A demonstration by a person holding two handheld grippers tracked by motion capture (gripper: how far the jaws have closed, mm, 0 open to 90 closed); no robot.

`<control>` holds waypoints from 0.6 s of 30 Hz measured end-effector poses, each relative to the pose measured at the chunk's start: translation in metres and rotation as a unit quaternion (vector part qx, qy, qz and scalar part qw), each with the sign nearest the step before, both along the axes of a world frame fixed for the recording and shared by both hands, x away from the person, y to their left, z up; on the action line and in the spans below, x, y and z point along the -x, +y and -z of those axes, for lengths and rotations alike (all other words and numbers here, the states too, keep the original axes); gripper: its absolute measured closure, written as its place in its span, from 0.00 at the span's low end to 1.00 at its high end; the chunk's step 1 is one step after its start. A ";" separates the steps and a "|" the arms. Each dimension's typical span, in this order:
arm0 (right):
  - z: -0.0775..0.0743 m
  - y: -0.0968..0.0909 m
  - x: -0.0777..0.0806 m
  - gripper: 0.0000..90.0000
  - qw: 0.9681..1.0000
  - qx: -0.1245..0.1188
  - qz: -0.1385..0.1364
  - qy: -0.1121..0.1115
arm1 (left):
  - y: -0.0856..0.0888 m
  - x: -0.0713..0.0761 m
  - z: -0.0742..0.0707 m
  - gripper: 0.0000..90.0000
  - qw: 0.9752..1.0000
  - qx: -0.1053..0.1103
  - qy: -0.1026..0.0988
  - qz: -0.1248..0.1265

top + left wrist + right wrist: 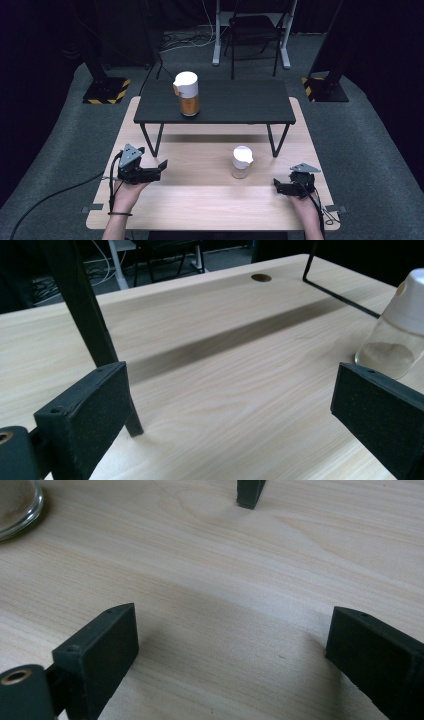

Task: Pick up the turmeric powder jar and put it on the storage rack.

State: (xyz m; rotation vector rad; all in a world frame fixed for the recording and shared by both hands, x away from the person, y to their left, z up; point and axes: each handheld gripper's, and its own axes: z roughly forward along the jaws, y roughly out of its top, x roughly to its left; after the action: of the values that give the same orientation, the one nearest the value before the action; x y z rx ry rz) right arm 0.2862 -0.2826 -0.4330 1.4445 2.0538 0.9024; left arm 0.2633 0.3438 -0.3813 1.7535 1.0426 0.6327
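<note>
A small glass jar [242,163] with a white lid stands on the wooden table [200,200], below the front edge of a black riser shelf [235,102]. A taller jar [187,94] with a white lid and amber contents stands on that shelf. My left gripper [161,169] is held low at the table's left, open and empty, pointing right toward the small jar [397,330]. My right gripper [277,186] sits at the right, also open and empty. In the right gripper view the jar's glass base [15,502] is at the top left corner, apart from the jaws.
The shelf's black legs [150,140] [277,140] stand on the wooden table; one leg [82,315] is close ahead of the left gripper, and a leg foot [250,492] is ahead of the right. A chair [252,30] and stand bases are on the floor beyond.
</note>
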 end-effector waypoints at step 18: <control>0.000 0.000 0.000 0.06 1.000 0.001 0.001 0.000 | 0.008 -0.007 0.033 0.02 0.999 -0.011 0.051 -0.014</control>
State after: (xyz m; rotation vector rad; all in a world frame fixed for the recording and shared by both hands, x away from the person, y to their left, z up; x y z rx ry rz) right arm 0.2862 -0.2823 -0.4330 1.4453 2.0524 0.9005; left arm 0.2707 0.3520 -0.4144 1.8082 1.1366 0.5779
